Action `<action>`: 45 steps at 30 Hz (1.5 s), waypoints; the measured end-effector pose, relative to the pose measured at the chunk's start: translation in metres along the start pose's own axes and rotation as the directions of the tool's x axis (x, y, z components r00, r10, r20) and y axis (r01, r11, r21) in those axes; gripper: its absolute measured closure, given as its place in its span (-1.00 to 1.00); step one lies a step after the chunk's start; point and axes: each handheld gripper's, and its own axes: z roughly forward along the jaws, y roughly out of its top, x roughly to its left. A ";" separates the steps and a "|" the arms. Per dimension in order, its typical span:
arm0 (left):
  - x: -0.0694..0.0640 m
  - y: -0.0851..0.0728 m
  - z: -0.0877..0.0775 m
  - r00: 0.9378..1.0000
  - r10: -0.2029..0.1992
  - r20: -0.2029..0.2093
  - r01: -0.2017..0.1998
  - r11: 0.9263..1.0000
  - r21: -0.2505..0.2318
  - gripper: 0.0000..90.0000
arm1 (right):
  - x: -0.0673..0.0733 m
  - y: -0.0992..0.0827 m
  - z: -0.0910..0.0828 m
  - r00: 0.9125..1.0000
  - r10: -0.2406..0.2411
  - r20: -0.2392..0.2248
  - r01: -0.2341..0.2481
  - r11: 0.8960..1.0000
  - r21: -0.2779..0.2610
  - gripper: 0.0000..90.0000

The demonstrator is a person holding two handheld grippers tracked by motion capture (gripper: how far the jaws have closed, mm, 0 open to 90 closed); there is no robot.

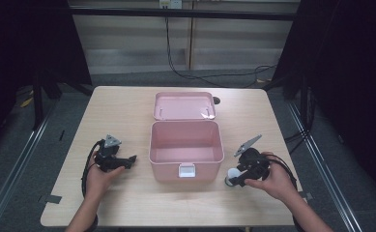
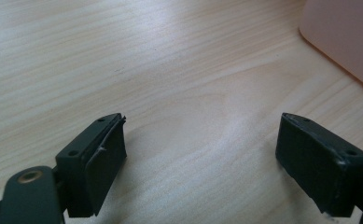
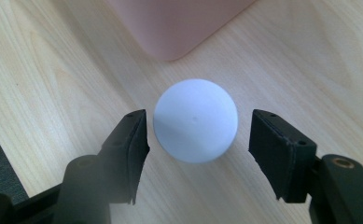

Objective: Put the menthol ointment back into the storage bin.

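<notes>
A white ball (image 3: 195,120) lies on the wooden table just right of the pink box's (image 1: 166,169) front corner. My right gripper (image 3: 198,122) is open around it: the ball sits between the pads, with a thin gap on one side and a wider one on the other. In the high view, the right gripper (image 1: 231,180) points left toward the ball (image 1: 232,173). The box stands open in the middle of the table, and its inside looks bare. My left gripper (image 1: 130,160) lies left of the box, open, with bare table between its jaws (image 2: 202,121).
The box's lid (image 1: 184,105) is folded back flat behind it, and a white latch (image 1: 187,170) sits on its front wall. A corner of the box (image 2: 347,37) shows at the upper right of the left gripper view. Cables run across the floor beyond the table's far edge.
</notes>
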 end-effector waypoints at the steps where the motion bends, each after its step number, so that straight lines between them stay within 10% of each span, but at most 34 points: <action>1: 0.000 0.000 0.000 1.000 0.000 0.000 0.000 1.000 0.000 -0.66 | 0.000 0.001 0.001 1.000 -0.005 -0.003 0.005 1.000 -0.001 -0.16; 29: 0.000 0.000 0.000 1.000 -0.002 0.001 0.002 1.000 -0.001 -0.66 | 0.001 0.010 0.015 0.999 -0.033 0.001 0.032 0.997 0.069 0.11; 45: 0.000 0.000 0.000 1.000 -0.001 0.000 0.001 1.000 0.000 -0.66 | -0.004 0.019 -0.019 0.999 -0.028 0.016 0.027 0.996 0.080 0.11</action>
